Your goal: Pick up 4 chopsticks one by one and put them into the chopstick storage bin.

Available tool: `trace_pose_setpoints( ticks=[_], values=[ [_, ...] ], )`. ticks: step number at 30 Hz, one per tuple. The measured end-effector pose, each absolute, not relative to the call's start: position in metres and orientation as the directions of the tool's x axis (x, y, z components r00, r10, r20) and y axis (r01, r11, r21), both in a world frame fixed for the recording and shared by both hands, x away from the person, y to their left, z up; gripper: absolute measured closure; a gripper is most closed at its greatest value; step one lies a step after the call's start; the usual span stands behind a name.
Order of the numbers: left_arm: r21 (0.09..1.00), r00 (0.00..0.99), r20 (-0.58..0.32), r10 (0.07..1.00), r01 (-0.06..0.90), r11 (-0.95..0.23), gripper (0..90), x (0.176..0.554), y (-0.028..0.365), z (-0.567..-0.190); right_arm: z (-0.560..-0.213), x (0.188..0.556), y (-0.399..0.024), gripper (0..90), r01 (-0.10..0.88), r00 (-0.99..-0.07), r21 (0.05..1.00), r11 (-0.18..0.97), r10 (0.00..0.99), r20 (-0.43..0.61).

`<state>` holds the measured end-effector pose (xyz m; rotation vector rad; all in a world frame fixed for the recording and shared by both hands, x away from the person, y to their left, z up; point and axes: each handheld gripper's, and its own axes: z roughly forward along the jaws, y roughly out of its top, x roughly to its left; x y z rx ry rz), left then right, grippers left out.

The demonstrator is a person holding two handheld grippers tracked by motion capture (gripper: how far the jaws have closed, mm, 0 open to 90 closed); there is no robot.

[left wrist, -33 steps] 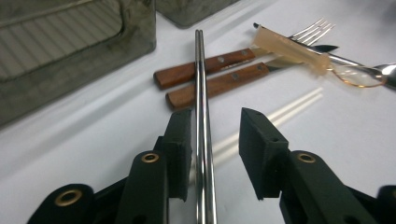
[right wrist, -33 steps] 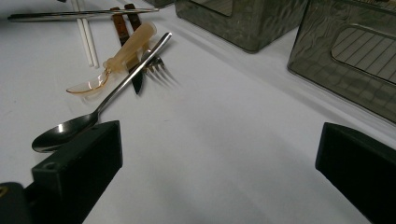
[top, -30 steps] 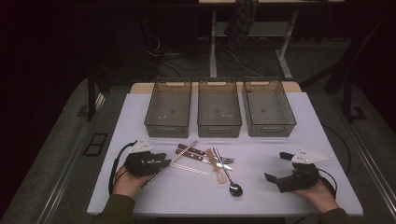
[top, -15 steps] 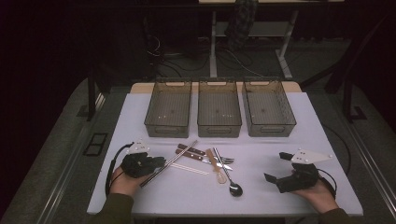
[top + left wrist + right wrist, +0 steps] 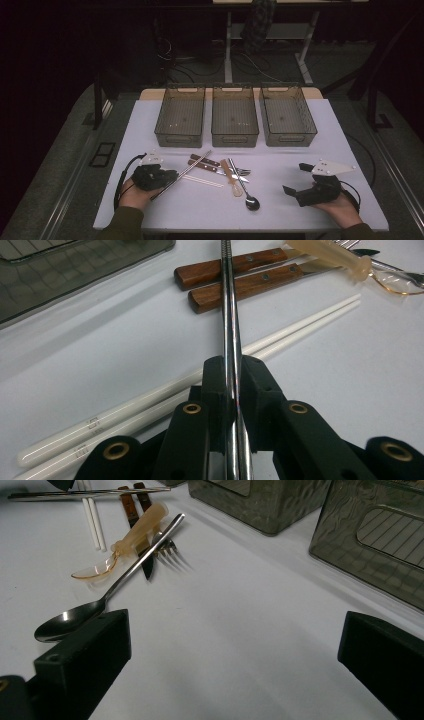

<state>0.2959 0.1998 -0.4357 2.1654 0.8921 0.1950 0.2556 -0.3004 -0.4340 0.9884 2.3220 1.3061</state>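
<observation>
**Colours on the table**

White tabletop [image 5: 310,150], three smoky grey see-through bins [image 5: 235,116] with ribbed bottoms. Shiny silver metal chopsticks [image 5: 230,300], plain white chopsticks [image 5: 300,330], knives with reddish-brown wooden handles [image 5: 235,267], a translucent amber plastic spoon [image 5: 125,542], a chrome spoon [image 5: 75,617]. Both grippers matte black.

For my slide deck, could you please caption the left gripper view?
Left gripper shut on metal chopsticks, above white chopsticks and two wooden-handled knives.
</observation>
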Motion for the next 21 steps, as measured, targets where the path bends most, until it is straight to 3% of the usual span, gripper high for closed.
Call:
trace_pose_setpoints(
  ticks=[21],
  values=[
    [0.687,0.743,-0.124,0.657,0.542,-0.484,81.2,0.2977,0.1993,-0.4387,-0.4339,0.2555,-0.3004,0.5,0.420,-0.720,0.837,0.350,0.690,0.072]
  ],
)
